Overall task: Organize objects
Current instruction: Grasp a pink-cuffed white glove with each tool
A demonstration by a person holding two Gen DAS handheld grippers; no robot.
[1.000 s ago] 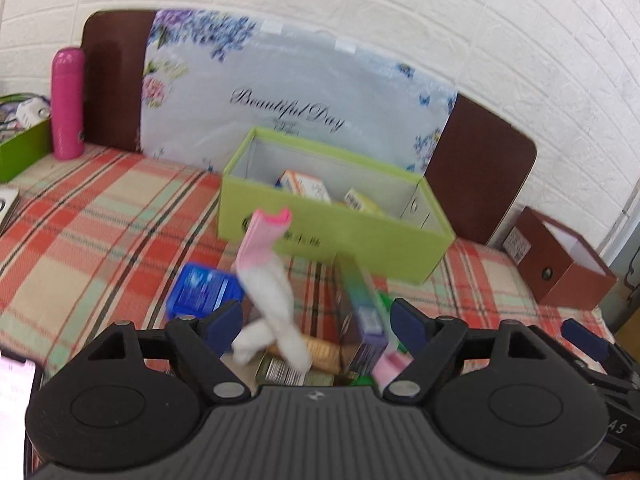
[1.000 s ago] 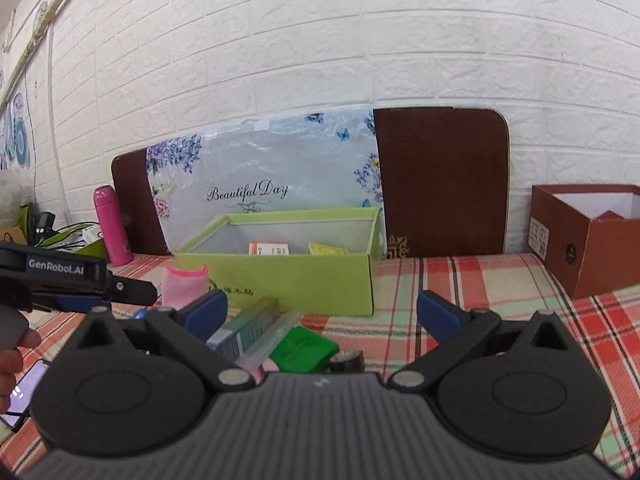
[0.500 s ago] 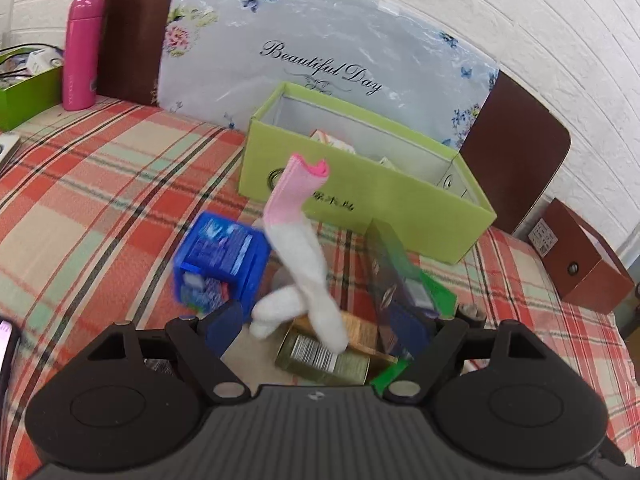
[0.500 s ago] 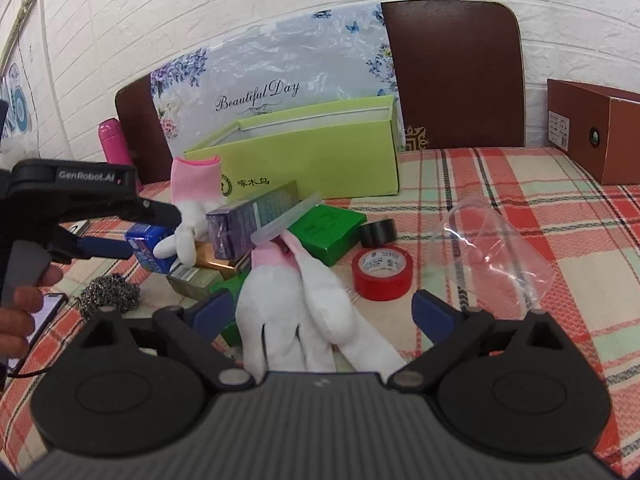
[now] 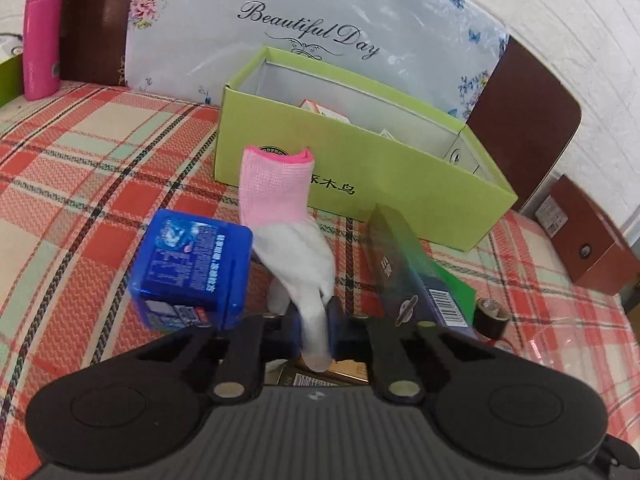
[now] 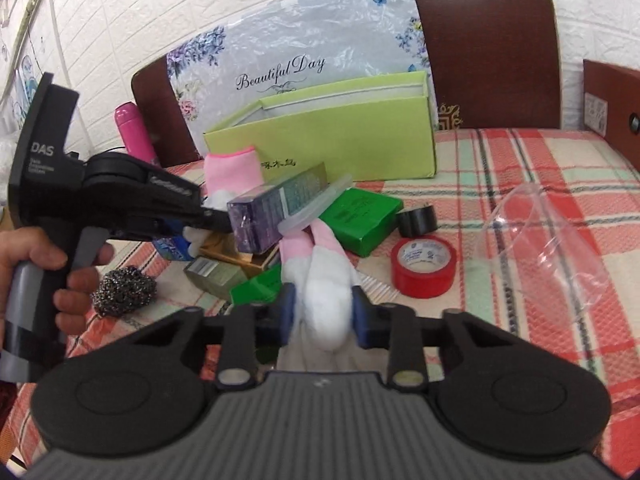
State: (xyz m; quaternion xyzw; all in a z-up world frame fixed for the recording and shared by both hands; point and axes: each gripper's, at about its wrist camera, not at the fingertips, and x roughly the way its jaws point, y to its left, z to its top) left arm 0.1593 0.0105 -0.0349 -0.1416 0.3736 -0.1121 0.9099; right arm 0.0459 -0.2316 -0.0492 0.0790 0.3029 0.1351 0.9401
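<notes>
Left gripper (image 5: pixel 316 330): clamping shut on a finger of a glove (image 5: pixel 290 240), jaws having just been closing; pink cuff standing up ahead, in front of the green box (image 5: pixel 360 168).
Right gripper (image 6: pixel 322 314): pinching the bunched white end of a second glove (image 6: pixel 320 268), jaws likewise having just been closing; cuff trailing forward under a purple carton (image 6: pixel 276 208).
Lying ahead and right: red tape roll (image 6: pixel 424 266).
Handling, judged: light, soft, limp knit; sagging and stretching rather than slipping; not fragile.
Hold advised: gathering several layers near palm or cuff, a single fingertip likely pulling loose or dragging neighbouring cartons.
</notes>
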